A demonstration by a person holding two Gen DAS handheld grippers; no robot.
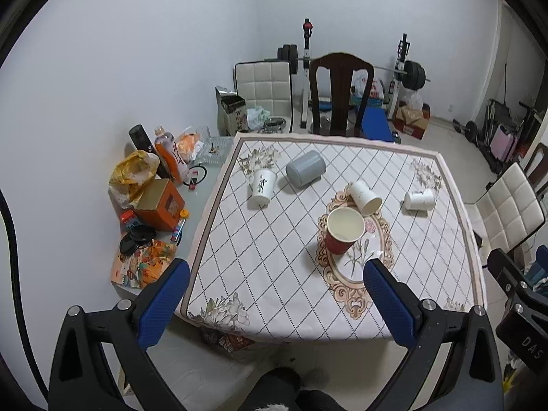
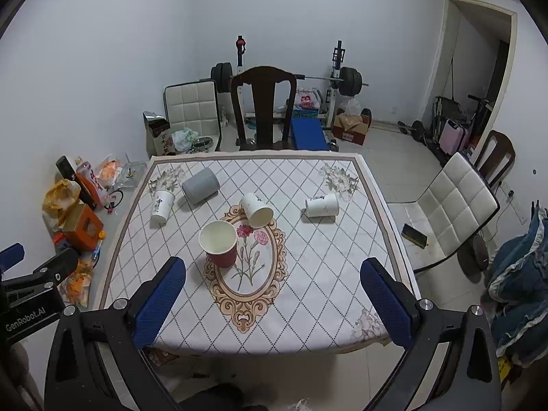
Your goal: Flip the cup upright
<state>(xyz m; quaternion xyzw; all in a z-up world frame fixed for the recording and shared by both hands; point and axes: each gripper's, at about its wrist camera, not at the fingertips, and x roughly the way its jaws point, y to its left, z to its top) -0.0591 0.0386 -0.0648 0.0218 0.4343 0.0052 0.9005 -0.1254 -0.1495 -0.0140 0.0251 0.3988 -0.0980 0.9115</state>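
Observation:
A red paper cup [image 1: 343, 229] [image 2: 219, 243] stands upright at the table's middle. A white paper cup [image 1: 365, 198] [image 2: 257, 210] lies on its side just behind it. Another white cup [image 1: 419, 200] [image 2: 322, 205] lies on its side to the right. A white printed cup [image 1: 262, 186] [image 2: 162, 206] stands mouth down at the far left, next to a grey cup [image 1: 305, 169] [image 2: 200, 185] on its side. My left gripper [image 1: 277, 294] and my right gripper [image 2: 274, 291] are both open and empty, above the table's near edge.
The table carries a patterned cloth [image 1: 274, 274] [image 2: 308, 274]. A cluttered side shelf [image 1: 154, 212] with boxes and bottles is at the left. A dark wooden chair [image 2: 263, 102] stands behind the table, a white chair [image 2: 452, 205] at the right.

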